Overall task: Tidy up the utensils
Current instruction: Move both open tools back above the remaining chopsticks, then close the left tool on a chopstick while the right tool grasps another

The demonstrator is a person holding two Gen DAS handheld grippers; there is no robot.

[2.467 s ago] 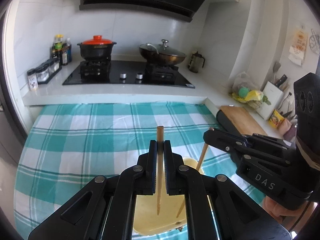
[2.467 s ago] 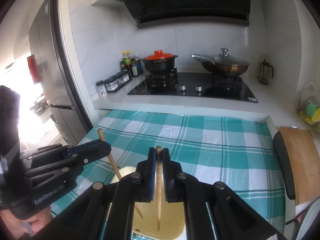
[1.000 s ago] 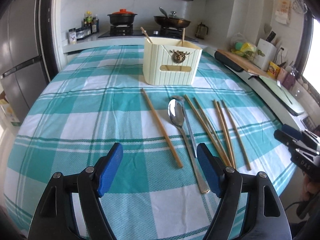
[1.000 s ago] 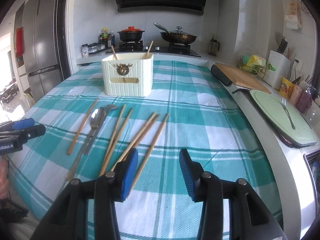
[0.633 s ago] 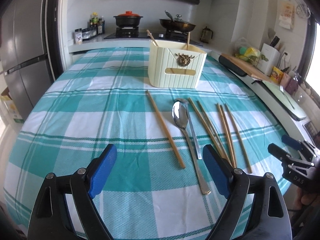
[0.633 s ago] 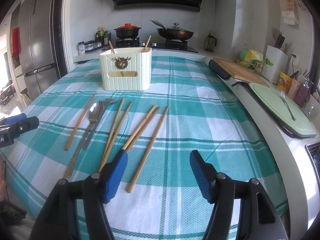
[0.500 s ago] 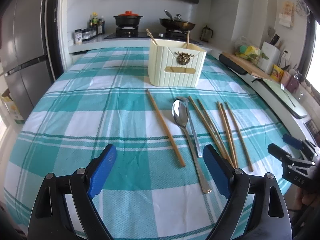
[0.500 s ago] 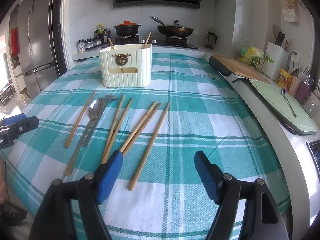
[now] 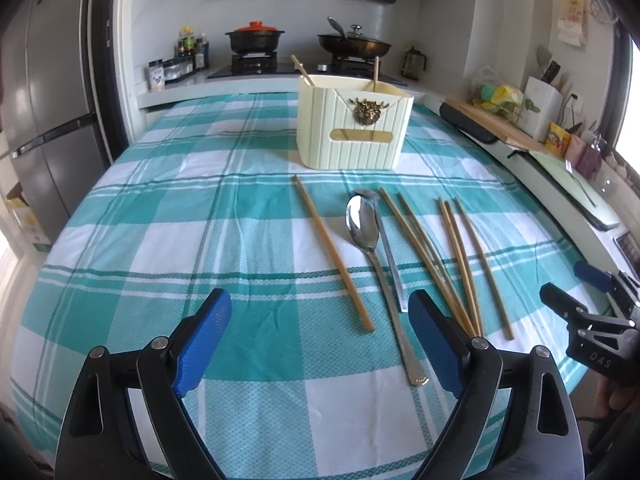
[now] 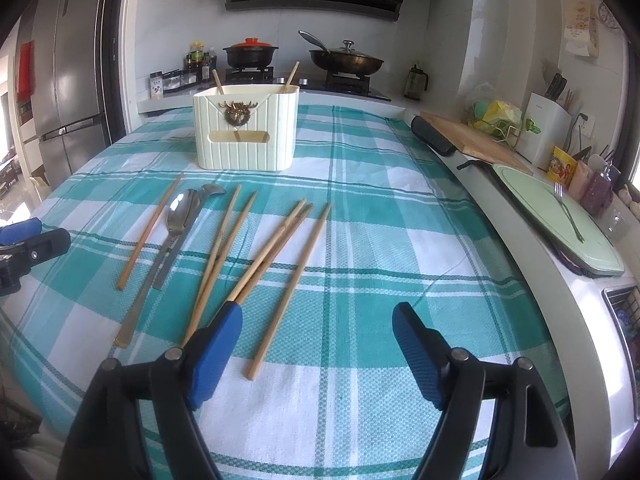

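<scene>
Both tongs spread wide, holding nothing: left gripper [image 9: 320, 336], right gripper [image 10: 318, 340], each hovering over the tablecloth [image 9: 160, 208] on the near side of the cream holder [image 9: 354, 132].

Two chopsticks stand in the holder. In front of it lie a lone chopstick [image 9: 333, 252], a spoon [image 9: 362, 226], a second metal utensil under it, and five more chopsticks [image 10: 280, 236], several crossing.

Risks: crossed sticks likely lift or roll together; thin, flat sticks may slip from the pads; pads may snag the cloth.

Red-lidded pot [image 9: 255, 36], wok [image 9: 354, 43], fridge [image 9: 44, 92], cutting board [image 10: 470, 139].
</scene>
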